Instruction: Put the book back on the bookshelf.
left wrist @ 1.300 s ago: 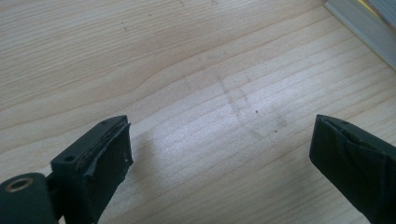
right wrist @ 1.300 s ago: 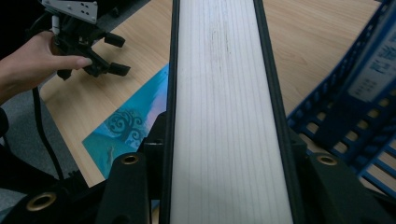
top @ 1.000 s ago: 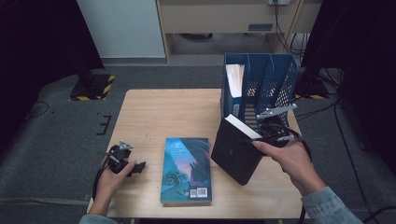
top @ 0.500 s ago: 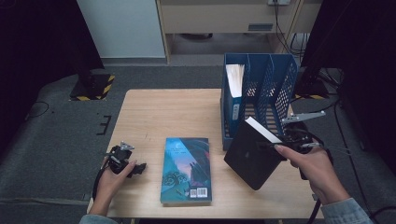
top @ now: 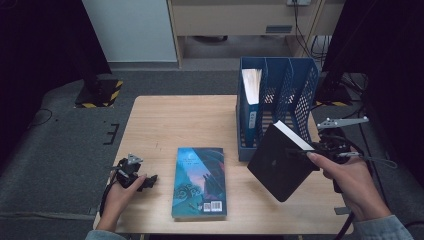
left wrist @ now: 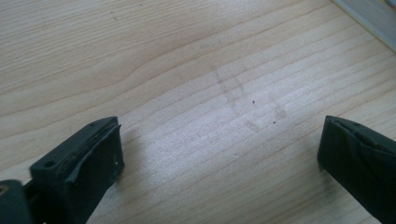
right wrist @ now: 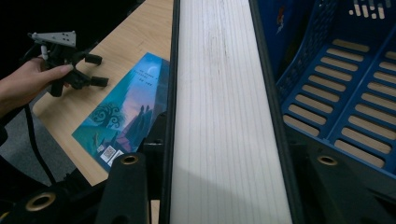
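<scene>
Over the right half of the worktop [top: 165, 125], the right gripper [top: 320, 149] holds the black book [top: 277, 167] clear of the surface, tilted, its fingers clamped across the page edge; the book hangs just in front of the blue file rack [top: 300, 95], not yet inside any slot. One blue-spined book [top: 250, 100] already stands in the rack's left compartment; the remaining compartments appear empty. A second, blue-covered book [top: 200, 181] lies flat near the front edge of the worktop, untouched. The left gripper [top: 142, 181] rests at the left edge, well apart from both books; its fingers [left wrist: 88, 163] have just been opening and stand wide over bare wood, holding nothing. Judgement: one book filed, one in transit, one left to collect; roughly midway.
</scene>
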